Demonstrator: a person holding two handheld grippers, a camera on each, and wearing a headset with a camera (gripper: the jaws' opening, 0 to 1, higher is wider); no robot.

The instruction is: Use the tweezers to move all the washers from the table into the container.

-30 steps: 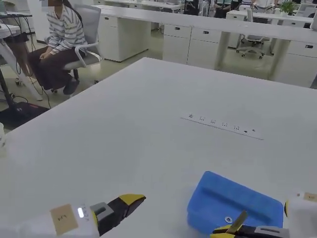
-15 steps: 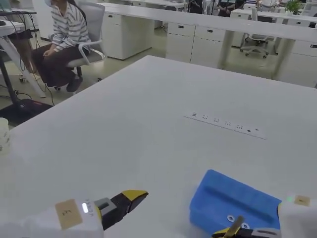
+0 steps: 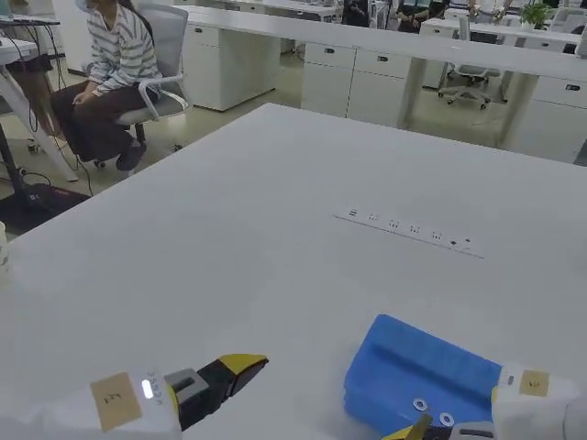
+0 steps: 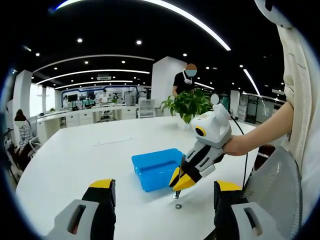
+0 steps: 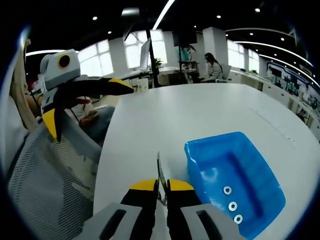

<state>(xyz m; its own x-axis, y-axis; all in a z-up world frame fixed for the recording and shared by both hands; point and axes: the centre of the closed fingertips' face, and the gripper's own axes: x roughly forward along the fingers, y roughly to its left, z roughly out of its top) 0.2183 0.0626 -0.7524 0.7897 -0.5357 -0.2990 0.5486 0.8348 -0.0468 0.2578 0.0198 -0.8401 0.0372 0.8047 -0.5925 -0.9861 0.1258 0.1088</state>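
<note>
Three small flat metal ring washers (image 5: 231, 206) are noted on the floor of the shallow blue rectangular plastic container (image 5: 212, 142), and one further washer (image 4: 178, 205) lies on the smooth white table (image 3: 275, 229), near the container and just beside the tweezer tips. The thin metal tweezers (image 5: 159, 170) are clamped between the closed jaws of the right gripper (image 5: 161, 186) and angled down, presumably so that this washer can be pinched next. The left gripper (image 3: 240, 371) is held with jaws spread wide and empty, apparently out of the way.

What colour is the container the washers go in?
The container is blue, clearest in the right gripper view.
</note>
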